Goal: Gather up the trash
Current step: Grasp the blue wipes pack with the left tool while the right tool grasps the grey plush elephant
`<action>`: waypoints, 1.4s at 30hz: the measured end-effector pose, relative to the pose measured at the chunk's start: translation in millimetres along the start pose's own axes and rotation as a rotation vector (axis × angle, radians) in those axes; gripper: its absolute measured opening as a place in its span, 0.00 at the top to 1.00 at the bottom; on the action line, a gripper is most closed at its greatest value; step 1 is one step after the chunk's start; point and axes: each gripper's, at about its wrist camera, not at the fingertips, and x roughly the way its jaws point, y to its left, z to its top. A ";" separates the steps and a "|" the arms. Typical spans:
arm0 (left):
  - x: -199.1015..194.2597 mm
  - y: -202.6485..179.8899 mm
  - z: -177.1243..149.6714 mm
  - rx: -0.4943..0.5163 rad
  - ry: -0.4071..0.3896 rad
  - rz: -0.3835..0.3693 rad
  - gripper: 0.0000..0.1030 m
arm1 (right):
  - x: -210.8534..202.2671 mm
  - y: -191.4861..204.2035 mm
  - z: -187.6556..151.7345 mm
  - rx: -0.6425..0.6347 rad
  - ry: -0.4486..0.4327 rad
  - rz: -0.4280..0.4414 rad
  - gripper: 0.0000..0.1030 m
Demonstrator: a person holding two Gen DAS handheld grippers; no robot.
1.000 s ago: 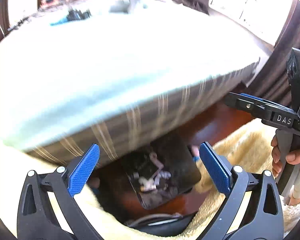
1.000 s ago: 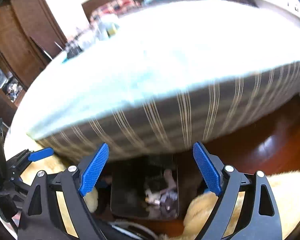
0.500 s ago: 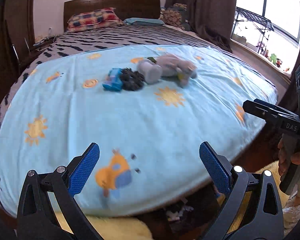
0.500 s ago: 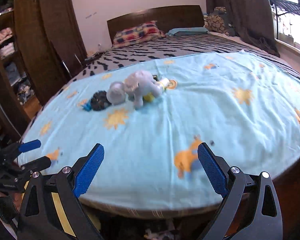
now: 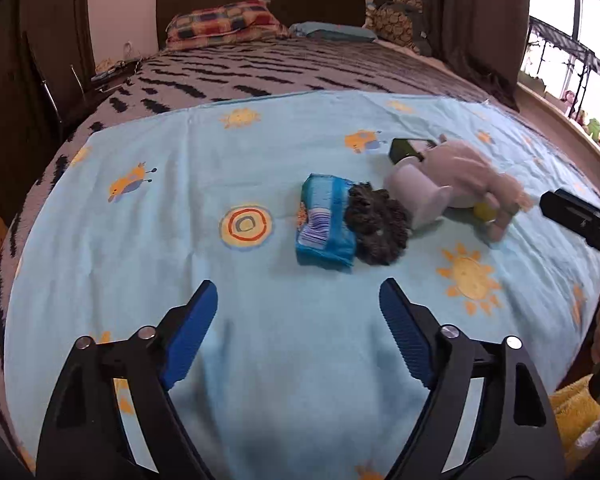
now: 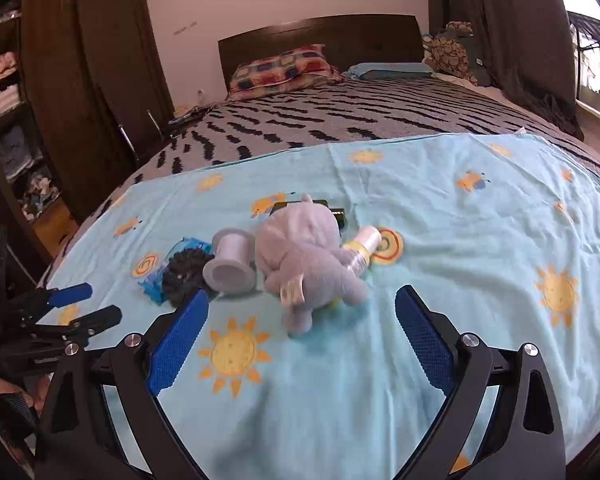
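A cluster of things is seen lying together on the light blue sheet (image 5: 260,320) spread over the near part of the bed (image 6: 380,116). In the left wrist view the blue wrapper (image 5: 325,222) is found at about 12 o'clock from the left gripper (image 5: 298,310), with a dark fuzzy clump (image 5: 377,229) touching its 3 o'clock edge. Past that, toward 2 o'clock, a pale spool (image 5: 416,196), a grey plush toy (image 5: 466,182) and a dark flat box (image 5: 410,147) are crowded together. In the right wrist view a small bottle (image 6: 362,249) is seen lying against the toy at its 2 o'clock side.

The wrapper is judged to be the likeliest trash: light, thin and crinkly, probably slippery, and it is best pinched across a raised edge or crumpled fold and not pressed flat into the soft bedding. The clump is judged soft and light, easily pinched anywhere, though whether it is trash cannot be told. The toy is probably to be left alone.

The left gripper is held low over the sheet, pointed up the bed, its fingers (image 5: 190,332) spread wide and empty, near the wrapper. The right gripper (image 6: 298,338) is held similarly, fingers released and holding nothing, with the toy just ahead at 12 o'clock.
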 end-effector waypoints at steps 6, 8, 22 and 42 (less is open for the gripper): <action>36.5 -8.1 2.7 0.050 0.079 0.011 0.32 | 19.4 0.0 10.9 0.000 0.021 0.002 0.08; 42.2 -9.4 8.9 0.053 0.074 0.017 0.31 | 27.8 -0.6 13.6 -0.007 0.033 -0.010 0.08; 74.4 -12.5 49.6 0.043 0.074 -0.007 0.38 | 70.8 8.5 15.4 -0.074 0.103 -0.056 0.32; 88.4 -9.4 65.8 -0.001 0.073 -0.020 0.55 | 37.4 10.9 17.8 -0.096 0.047 -0.021 0.45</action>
